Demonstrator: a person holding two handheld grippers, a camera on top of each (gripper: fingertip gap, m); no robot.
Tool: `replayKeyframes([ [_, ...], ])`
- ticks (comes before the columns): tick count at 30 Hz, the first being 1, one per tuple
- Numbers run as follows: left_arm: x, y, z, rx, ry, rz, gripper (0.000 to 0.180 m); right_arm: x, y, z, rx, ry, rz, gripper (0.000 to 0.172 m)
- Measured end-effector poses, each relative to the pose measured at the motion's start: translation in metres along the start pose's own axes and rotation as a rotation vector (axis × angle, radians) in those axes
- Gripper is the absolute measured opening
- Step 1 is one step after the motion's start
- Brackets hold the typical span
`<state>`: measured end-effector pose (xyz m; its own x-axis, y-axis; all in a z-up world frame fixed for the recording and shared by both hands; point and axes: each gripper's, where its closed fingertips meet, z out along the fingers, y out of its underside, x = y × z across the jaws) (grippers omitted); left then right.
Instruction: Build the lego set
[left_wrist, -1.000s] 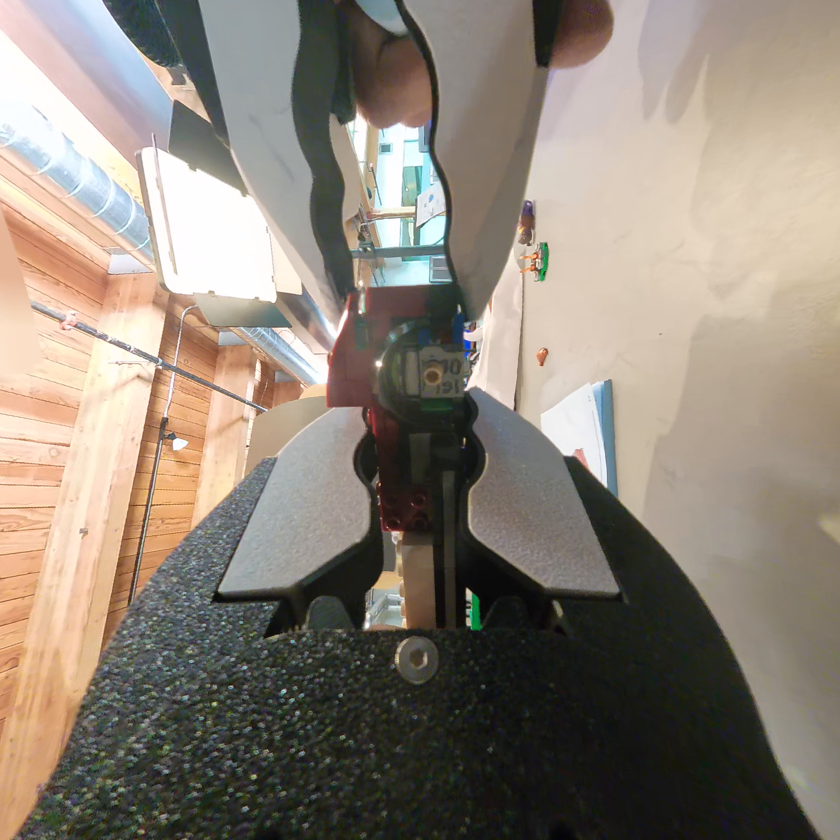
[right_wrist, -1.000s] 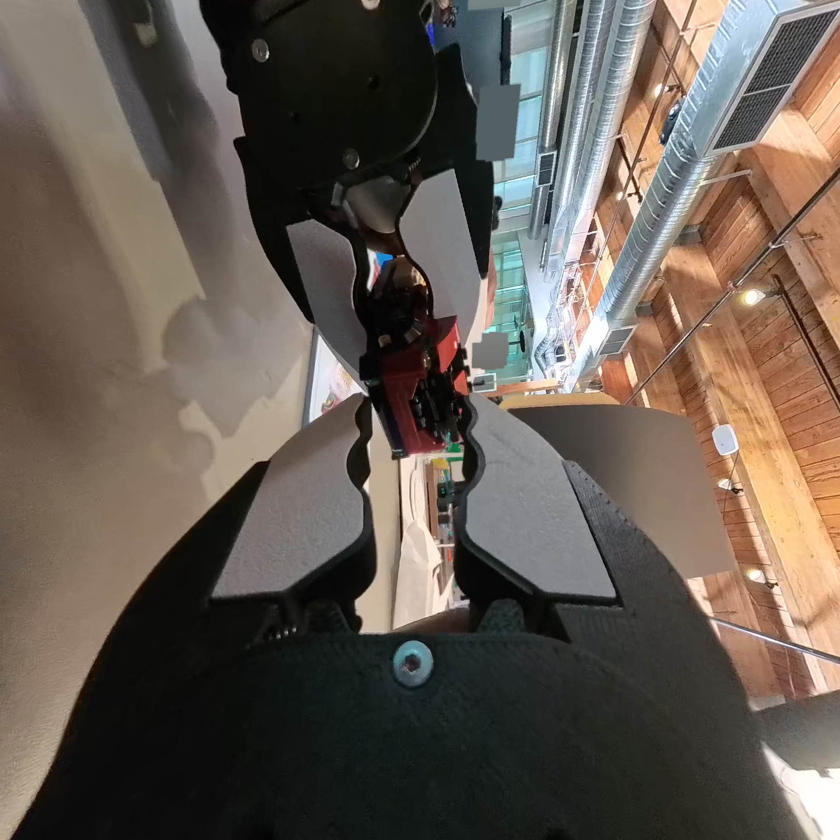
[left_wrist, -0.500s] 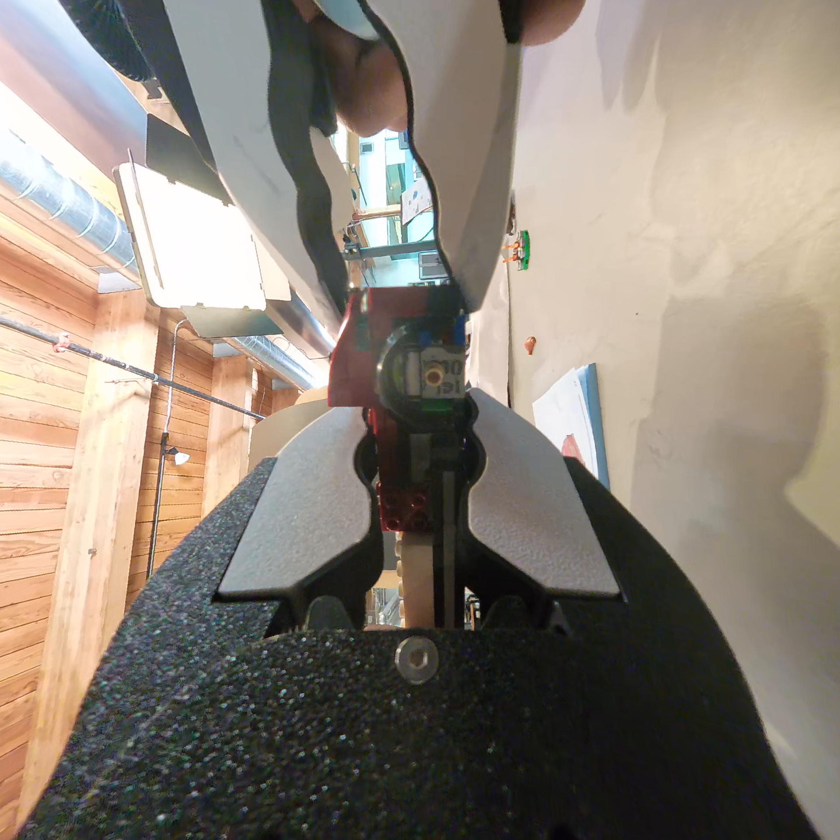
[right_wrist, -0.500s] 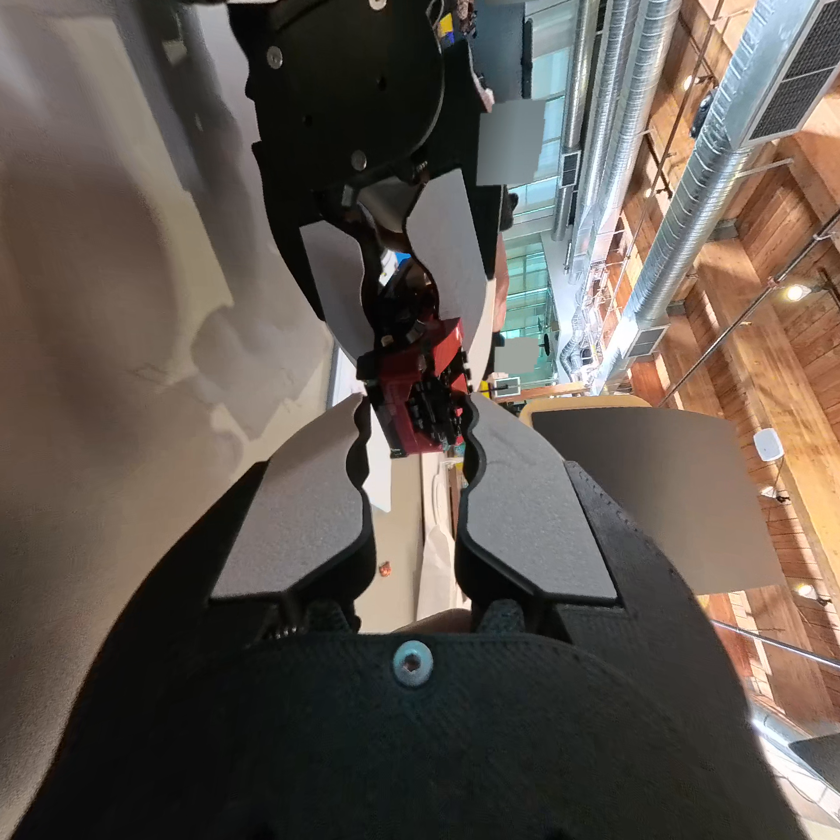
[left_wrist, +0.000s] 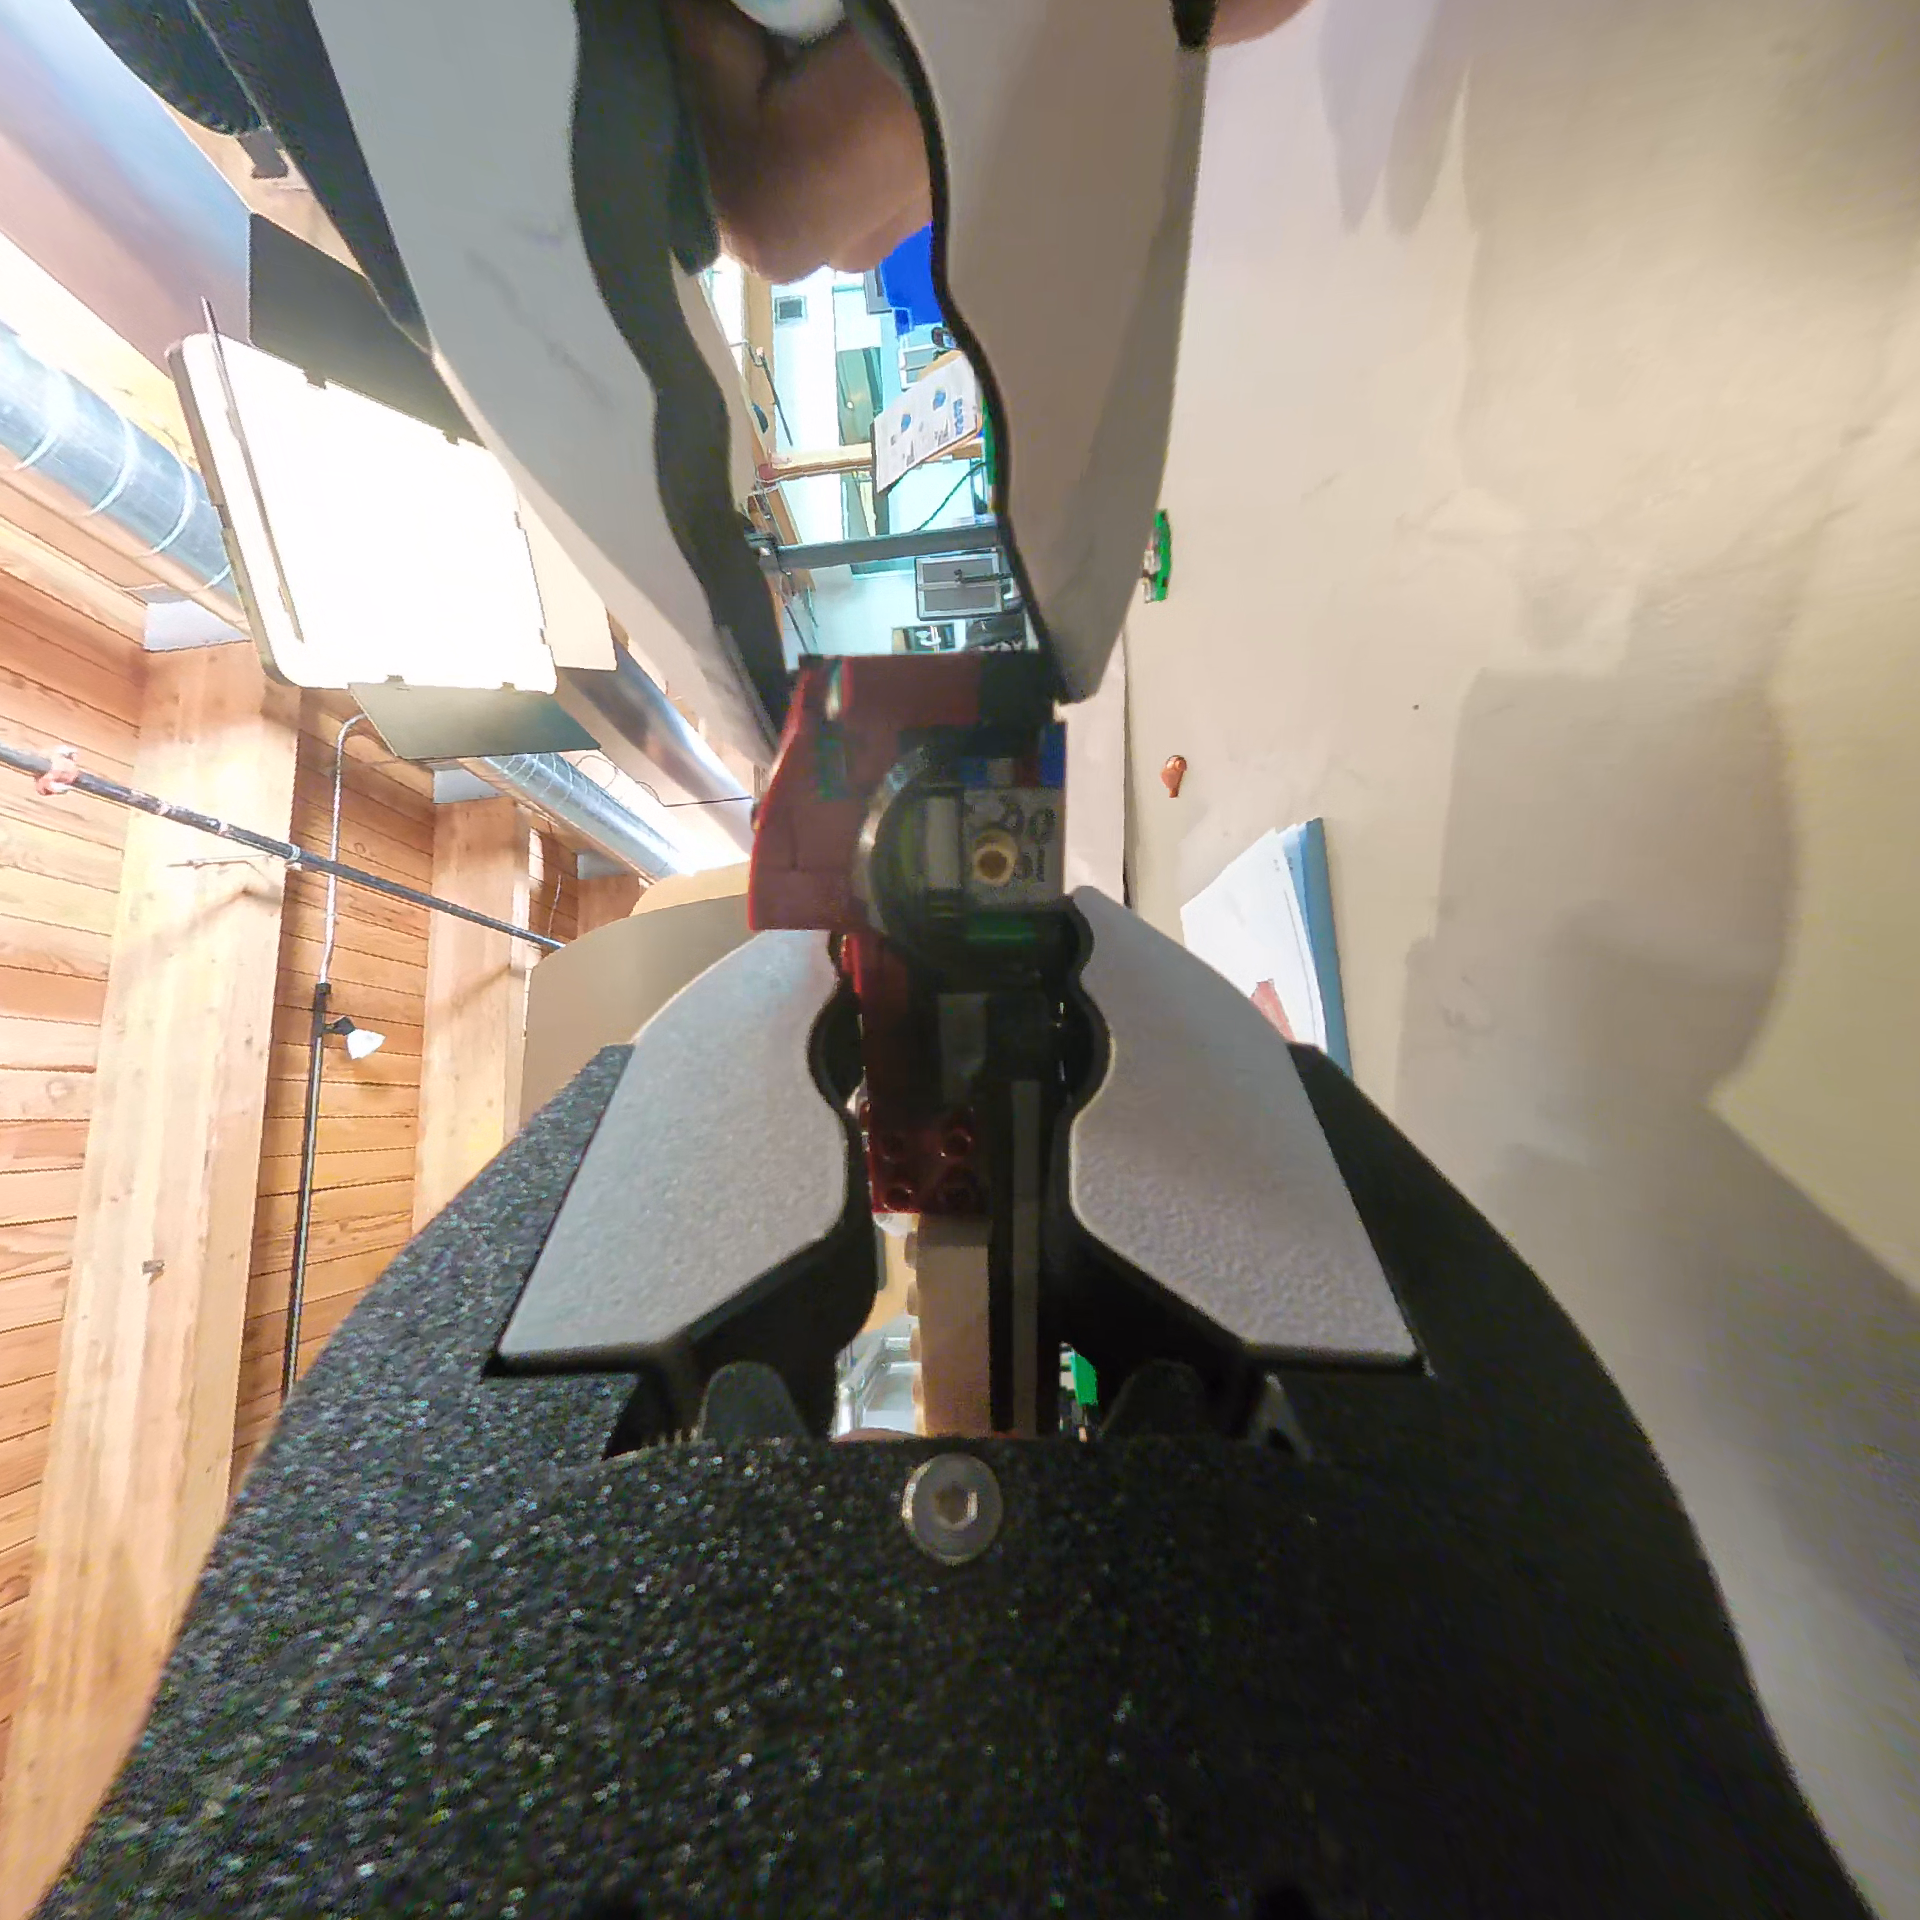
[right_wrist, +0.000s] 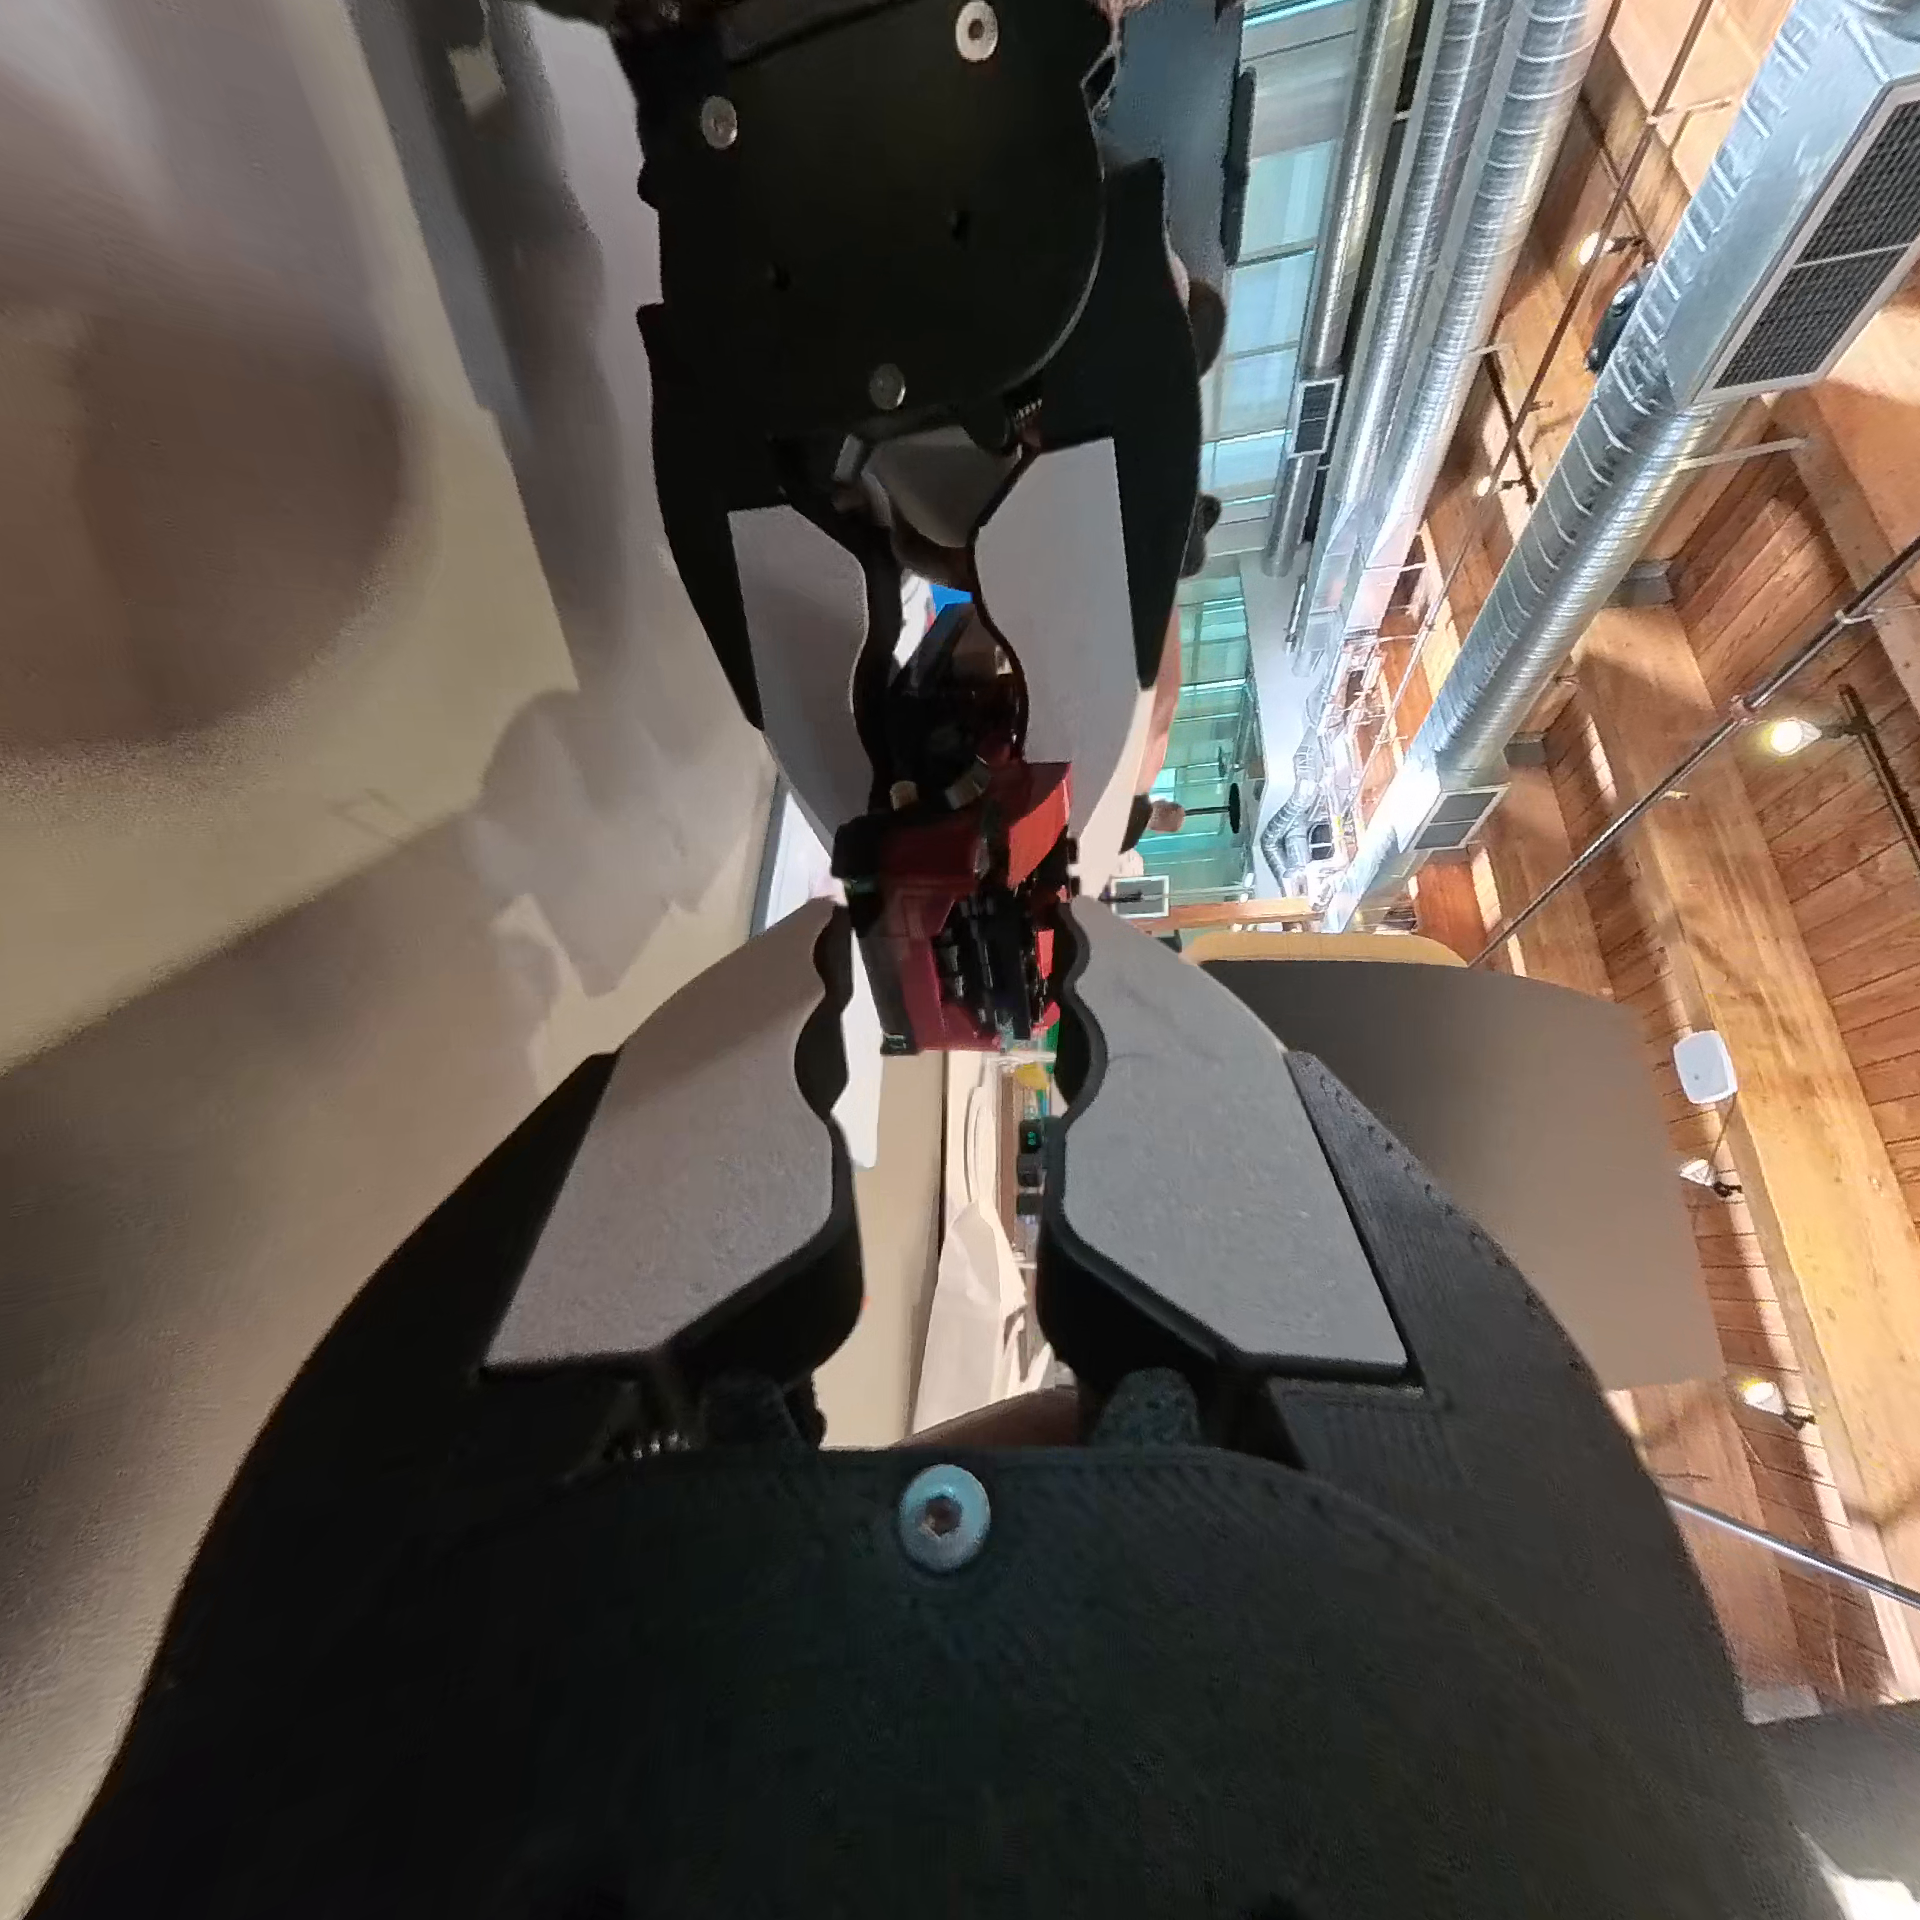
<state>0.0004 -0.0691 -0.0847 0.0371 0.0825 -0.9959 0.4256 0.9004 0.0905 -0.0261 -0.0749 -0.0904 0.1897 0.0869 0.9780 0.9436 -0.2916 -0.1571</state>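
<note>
A red and black brick-built model with a black wheel is held in the air between my two grippers, which face each other. My left gripper is shut on one end of it, and the model runs back between its fingers. My right gripper is shut on the other end, with both pads against its sides. In the left wrist view the right gripper comes in from the top. In the right wrist view the left gripper comes in from the top.
A beige table fills one side of the left wrist view and bears a stack of papers with a blue edge, a small orange piece and a small green piece. A hand shows behind the right gripper. Wooden walls and metal ducts lie beyond.
The right gripper's pads eased off the model a little half a second ago and have come together on it again. Both grippers have shifted slightly with the model. The left grasp is unchanged.
</note>
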Motion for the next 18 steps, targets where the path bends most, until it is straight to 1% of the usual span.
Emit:
replayKeyframes([
  [4, 0.001, 0.002, 0.005, -0.015, 0.004, -0.029, 0.034, 0.003, 0.007, -0.002, -0.030, -0.009, 0.029, 0.038],
  [5, 0.001, 0.003, 0.006, -0.019, 0.005, -0.035, 0.034, 0.006, 0.009, -0.004, -0.042, -0.011, 0.042, 0.041],
  [7, 0.002, 0.006, 0.007, -0.031, 0.007, -0.042, 0.035, 0.014, 0.017, -0.009, -0.082, -0.009, 0.071, 0.045],
  [9, 0.007, 0.009, 0.009, -0.042, 0.021, -0.031, 0.035, 0.023, 0.025, -0.019, -0.120, -0.012, 0.129, 0.044],
  [13, 0.015, 0.012, 0.014, -0.047, 0.046, -0.034, 0.035, 0.020, 0.042, -0.054, -0.185, -0.074, 0.364, 0.041],
  [15, 0.018, 0.011, 0.016, -0.048, 0.054, -0.038, 0.035, 0.004, 0.053, -0.078, -0.244, -0.138, 0.510, 0.038],
  [18, 0.022, 0.007, 0.018, -0.042, 0.068, -0.032, 0.035, -0.033, 0.067, -0.120, -0.370, -0.254, 0.690, 0.035],
])
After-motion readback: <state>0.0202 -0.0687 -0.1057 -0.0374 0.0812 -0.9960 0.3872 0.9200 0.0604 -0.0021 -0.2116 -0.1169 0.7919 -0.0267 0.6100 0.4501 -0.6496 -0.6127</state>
